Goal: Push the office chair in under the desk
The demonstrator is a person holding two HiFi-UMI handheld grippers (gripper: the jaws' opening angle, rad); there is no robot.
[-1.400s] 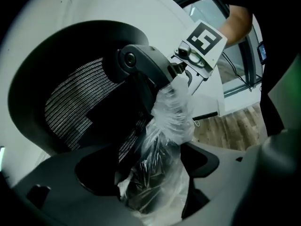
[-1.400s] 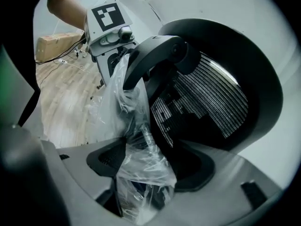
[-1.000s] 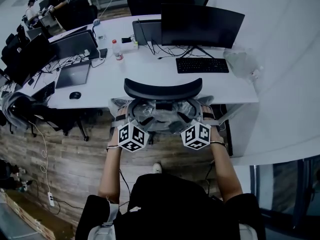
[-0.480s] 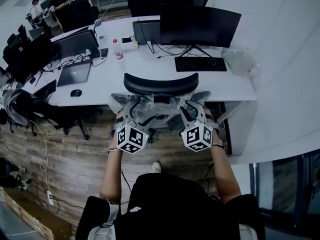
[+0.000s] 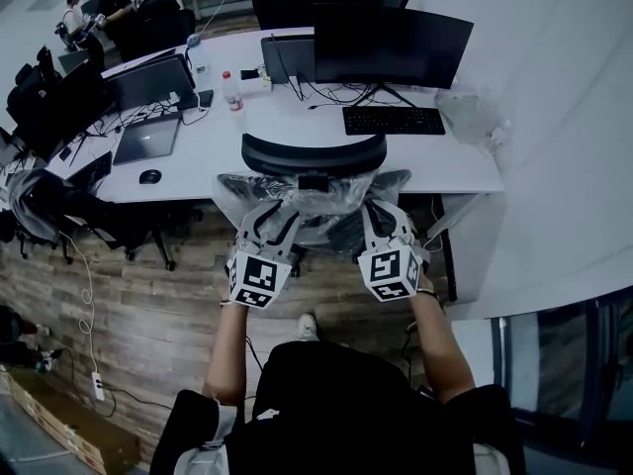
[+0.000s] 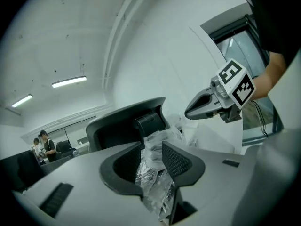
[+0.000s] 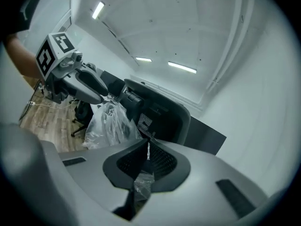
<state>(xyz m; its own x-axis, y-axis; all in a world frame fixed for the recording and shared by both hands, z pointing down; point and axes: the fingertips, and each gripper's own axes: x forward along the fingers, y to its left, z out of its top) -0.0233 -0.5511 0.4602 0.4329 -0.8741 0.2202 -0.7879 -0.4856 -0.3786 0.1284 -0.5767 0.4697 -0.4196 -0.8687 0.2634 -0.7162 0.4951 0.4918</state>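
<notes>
The office chair stands at the desk [image 5: 297, 132], its black headrest [image 5: 314, 154] over the desk's near edge. Clear plastic wrap [image 5: 316, 198] covers its backrest. Both grippers are held against that backrest from behind. My left gripper [image 5: 269, 216] is closing, and crumpled plastic wrap [image 6: 153, 166] fills the gap between its pads [image 6: 175, 160]. My right gripper [image 5: 382, 216] has its jaws together, with a thin fold of the wrap [image 7: 141, 182] pinched between them. In the right gripper view the headrest [image 7: 160, 114] rises just ahead of the jaws.
On the desk are a dark monitor [image 5: 391, 43], a keyboard [image 5: 394, 120], a bottle [image 5: 232, 97], a laptop [image 5: 146, 139] and a mouse [image 5: 149, 176]. Other black chairs [image 5: 49, 211] stand at left on the wood floor [image 5: 148, 315]. A white partition [image 5: 554, 166] closes the right side.
The chair has rolled forward, so the headrest is further over the desk edge. Both grippers followed it, and their jaws went from wide open to closed on the plastic wrap.
</notes>
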